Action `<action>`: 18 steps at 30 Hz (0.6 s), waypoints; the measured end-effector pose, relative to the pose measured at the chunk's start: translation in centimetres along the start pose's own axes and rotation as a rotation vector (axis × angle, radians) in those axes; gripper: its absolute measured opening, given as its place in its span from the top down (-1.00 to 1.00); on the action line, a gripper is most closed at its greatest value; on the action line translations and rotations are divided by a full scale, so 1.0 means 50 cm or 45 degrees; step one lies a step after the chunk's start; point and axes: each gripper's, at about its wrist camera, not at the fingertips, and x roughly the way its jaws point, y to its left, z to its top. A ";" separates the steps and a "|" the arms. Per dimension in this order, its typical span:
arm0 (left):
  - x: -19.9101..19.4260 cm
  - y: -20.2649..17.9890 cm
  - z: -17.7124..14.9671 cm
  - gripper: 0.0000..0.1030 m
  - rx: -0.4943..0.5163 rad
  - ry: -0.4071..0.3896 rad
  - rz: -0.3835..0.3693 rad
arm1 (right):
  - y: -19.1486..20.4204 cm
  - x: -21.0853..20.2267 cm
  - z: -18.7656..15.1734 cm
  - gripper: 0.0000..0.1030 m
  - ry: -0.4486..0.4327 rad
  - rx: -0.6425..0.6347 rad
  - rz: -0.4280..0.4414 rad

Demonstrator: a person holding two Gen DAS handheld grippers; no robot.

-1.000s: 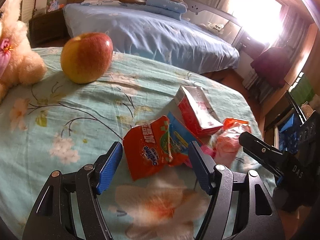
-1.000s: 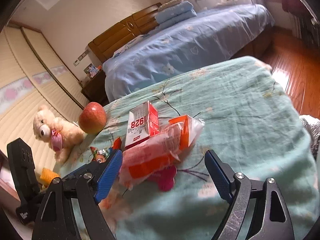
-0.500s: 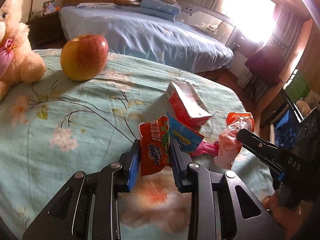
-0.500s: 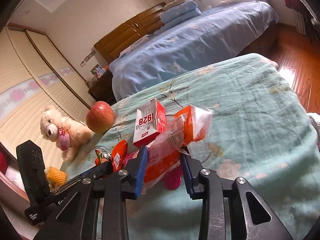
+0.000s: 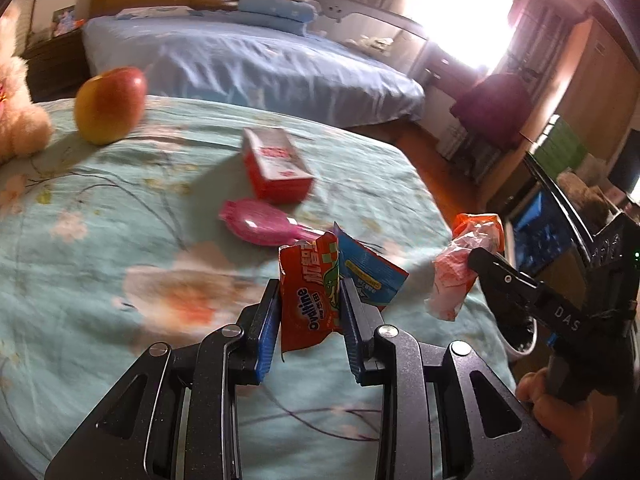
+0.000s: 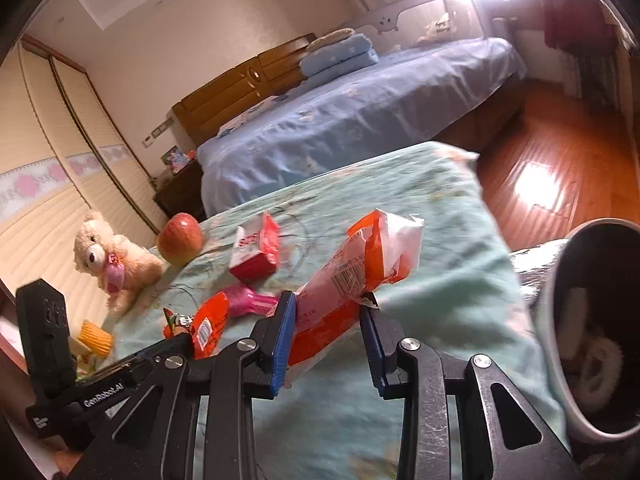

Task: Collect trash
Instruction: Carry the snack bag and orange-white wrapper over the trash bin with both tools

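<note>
Trash, in two pieces, is now clamped in my jaws and lifted off the floral mint-green bedspread (image 5: pixel 100 240): the crumpled red-orange Ovaltine snack wrapper (image 5: pixel 310 304), with a blue foil packet (image 5: pixel 370 276) pressed against it, sits pinched between the blue pads of my left gripper (image 5: pixel 308 316); the long orange-and-white plastic wrapper with a barcode (image 6: pixel 356 276) is squeezed in my right gripper (image 6: pixel 328 332); a second ago both pairs of jaws stood wide around these wrappers as they lay on the cloth, and they have just closed on them; since then both wrappers have come up and away from the pile, so that the glossy pink plastic hairbrush (image 5: pixel 260 230), mostly buried under them before, now lies uncovered on the bedspread; the red-and-white cardboard carton (image 5: pixel 276 164) is still on the cloth just beyond the brush, farther from my left jaws than it was; the red-and-yellow apple (image 5: pixel 110 104) and the cream plush teddy bear (image 6: pixel 114 260) remain at the far side; in the right view a round white-rimmed bin with a dark inside (image 6: pixel 592 332), unseen earlier, has come in at the right edge, with pale crumpled bits inside it; a person's fingers (image 5: pixel 556 404) show under my right gripper's handle.
</note>
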 end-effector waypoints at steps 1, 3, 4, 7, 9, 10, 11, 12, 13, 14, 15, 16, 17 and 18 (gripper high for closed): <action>0.000 -0.012 -0.003 0.47 0.012 0.005 -0.014 | -0.005 -0.008 -0.003 0.36 -0.005 -0.003 -0.012; 0.002 -0.037 -0.010 0.47 0.036 0.011 -0.033 | -0.014 -0.027 -0.009 0.36 -0.020 -0.018 -0.042; 0.004 -0.045 -0.011 0.47 0.045 0.015 -0.041 | -0.019 -0.037 -0.013 0.36 -0.028 -0.029 -0.059; 0.008 -0.077 -0.021 0.47 0.076 0.027 -0.065 | -0.033 -0.065 -0.023 0.36 -0.049 -0.058 -0.108; 0.010 -0.096 -0.027 0.47 0.092 0.034 -0.078 | -0.049 -0.081 -0.029 0.36 -0.056 -0.059 -0.133; 0.011 -0.105 -0.030 0.47 0.101 0.039 -0.085 | -0.055 -0.088 -0.031 0.36 -0.059 -0.058 -0.143; 0.010 -0.113 -0.035 0.47 0.108 0.042 -0.089 | -0.061 -0.094 -0.033 0.37 -0.063 -0.055 -0.154; 0.010 -0.121 -0.038 0.47 0.115 0.045 -0.095 | -0.070 -0.102 -0.035 0.37 -0.068 -0.048 -0.164; 0.011 -0.130 -0.040 0.47 0.123 0.048 -0.100 | -0.076 -0.108 -0.037 0.37 -0.071 -0.042 -0.171; 0.013 -0.136 -0.042 0.47 0.130 0.050 -0.104 | -0.083 -0.115 -0.039 0.36 -0.076 -0.037 -0.179; 0.014 -0.144 -0.043 0.47 0.137 0.052 -0.109 | -0.087 -0.120 -0.041 0.36 -0.080 -0.035 -0.188; 0.014 -0.152 -0.044 0.47 0.146 0.053 -0.113 | -0.091 -0.125 -0.043 0.37 -0.085 -0.033 -0.195; 0.014 -0.159 -0.046 0.47 0.152 0.053 -0.117 | -0.094 -0.129 -0.044 0.37 -0.088 -0.031 -0.198; 0.014 -0.166 -0.046 0.47 0.160 0.054 -0.122 | -0.099 -0.134 -0.047 0.37 -0.090 -0.028 -0.205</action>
